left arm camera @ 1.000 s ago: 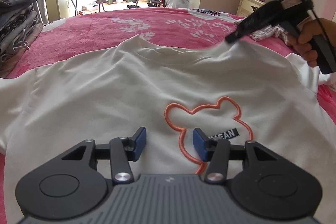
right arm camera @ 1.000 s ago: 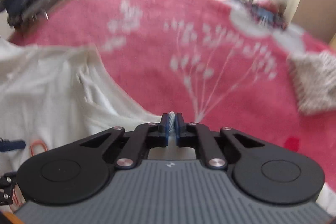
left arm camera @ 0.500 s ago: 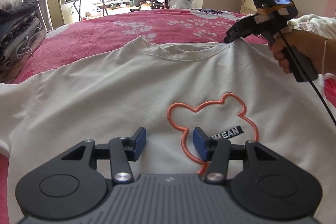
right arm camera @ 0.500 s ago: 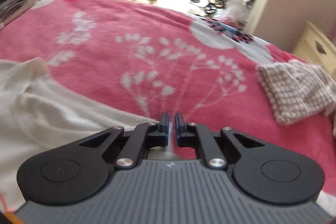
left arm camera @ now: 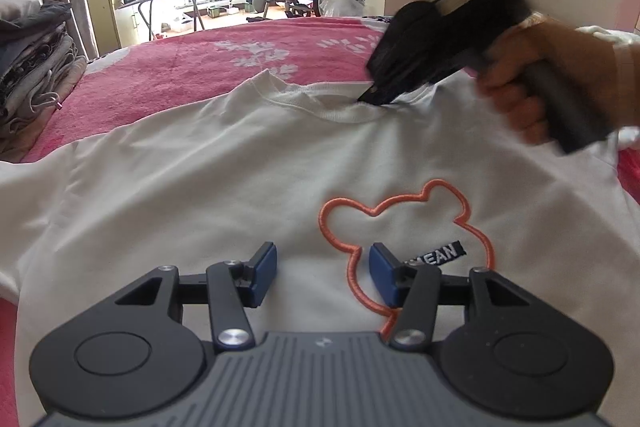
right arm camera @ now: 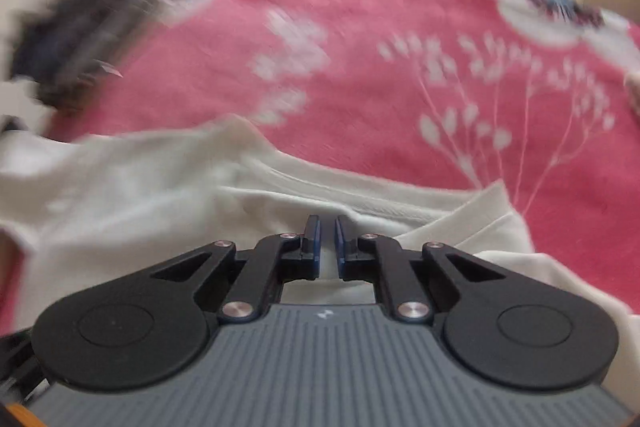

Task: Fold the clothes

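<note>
shirt [left arm camera: 248, 179] lies flat, face up on the bed [left arm camera: 192, 67], collar [left arm camera: 320, 107] at the far end and hem toward us, so its long axis runs straight away from the left claw [left arm camera: 322, 275]. we hold that claw half open over the chest, pinching nothing. the right claw [right arm camera: 327, 243] (blurred, jaws together, whether on cloth we cannot tell) sits at the collar, nearer it than the left. folded clothes [left arm camera: 32, 59] are stacked at the left edge; a window lies beyond.
</note>
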`<action>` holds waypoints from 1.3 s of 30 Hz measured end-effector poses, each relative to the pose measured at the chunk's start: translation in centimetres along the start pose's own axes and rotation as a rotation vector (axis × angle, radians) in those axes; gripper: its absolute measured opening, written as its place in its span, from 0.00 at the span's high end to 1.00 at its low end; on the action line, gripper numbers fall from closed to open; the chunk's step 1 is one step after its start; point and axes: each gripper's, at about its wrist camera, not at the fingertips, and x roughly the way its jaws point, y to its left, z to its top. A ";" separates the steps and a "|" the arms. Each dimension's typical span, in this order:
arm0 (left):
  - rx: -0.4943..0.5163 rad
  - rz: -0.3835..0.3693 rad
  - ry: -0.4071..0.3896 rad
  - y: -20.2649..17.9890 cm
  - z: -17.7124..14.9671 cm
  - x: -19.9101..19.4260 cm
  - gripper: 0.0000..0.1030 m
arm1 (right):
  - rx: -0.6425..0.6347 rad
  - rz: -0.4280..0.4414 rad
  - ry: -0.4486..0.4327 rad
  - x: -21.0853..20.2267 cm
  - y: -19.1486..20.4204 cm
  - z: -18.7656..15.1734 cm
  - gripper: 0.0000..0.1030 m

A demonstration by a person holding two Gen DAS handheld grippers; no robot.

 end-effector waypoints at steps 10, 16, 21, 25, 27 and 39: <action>-0.045 -0.019 0.003 0.8 0.2 0.0 0.48 | 0.180 -0.060 -0.097 -2.8 -2.8 2.7 0.95; -0.022 -0.021 0.009 0.9 0.3 0.1 0.48 | 0.251 -0.030 -0.021 -5.9 -7.0 -0.2 0.93; -0.009 -0.002 0.001 0.6 0.4 0.3 0.47 | 0.357 -0.177 -0.084 -4.7 -11.1 -1.3 0.93; -0.039 0.009 -0.007 0.6 0.2 0.0 0.47 | 0.415 -0.219 -0.291 -10.2 -13.6 -1.3 0.91; -0.051 0.012 -0.011 0.9 0.4 -0.5 0.47 | 0.396 -0.241 -0.295 -13.4 -14.7 -1.9 0.91; -0.010 -0.011 -0.035 0.2 3.1 -4.1 0.47 | 0.700 -0.375 -0.323 -32.5 -24.7 -18.8 0.70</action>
